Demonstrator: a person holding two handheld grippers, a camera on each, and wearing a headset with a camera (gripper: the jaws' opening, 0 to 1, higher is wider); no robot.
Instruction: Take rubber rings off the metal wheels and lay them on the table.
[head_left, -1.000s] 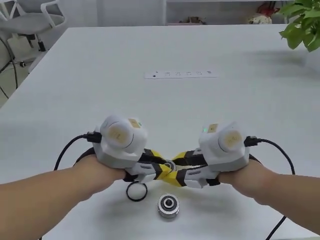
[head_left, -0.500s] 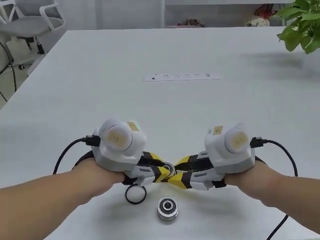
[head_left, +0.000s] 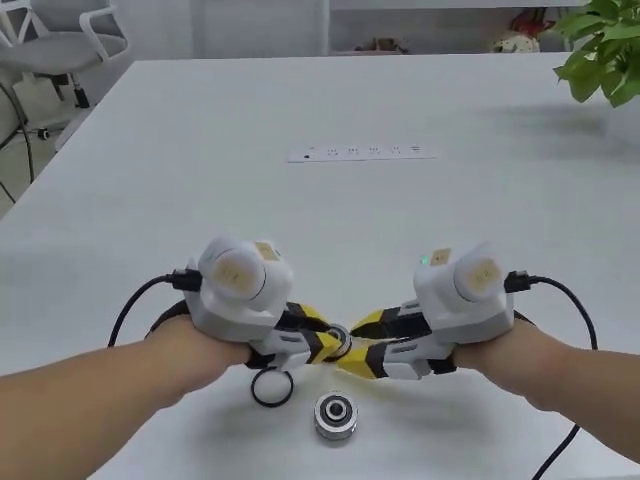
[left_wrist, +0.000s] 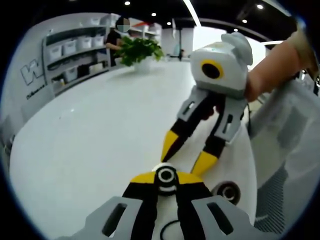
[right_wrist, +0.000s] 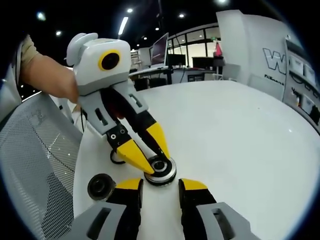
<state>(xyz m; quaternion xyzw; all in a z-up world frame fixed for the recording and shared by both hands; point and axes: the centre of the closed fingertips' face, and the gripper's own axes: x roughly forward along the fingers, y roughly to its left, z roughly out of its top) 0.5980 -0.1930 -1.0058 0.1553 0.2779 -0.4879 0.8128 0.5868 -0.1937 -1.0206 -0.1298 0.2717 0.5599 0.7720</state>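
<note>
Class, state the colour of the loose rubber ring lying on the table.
The rubber ring is black, seen best in the head view.

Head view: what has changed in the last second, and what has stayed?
The right gripper drew slightly rightward, away from the held metal wheel, jaws open. The left gripper stays shut on that wheel; the loose rubber ring and the second wheel lie unmoved.
</note>
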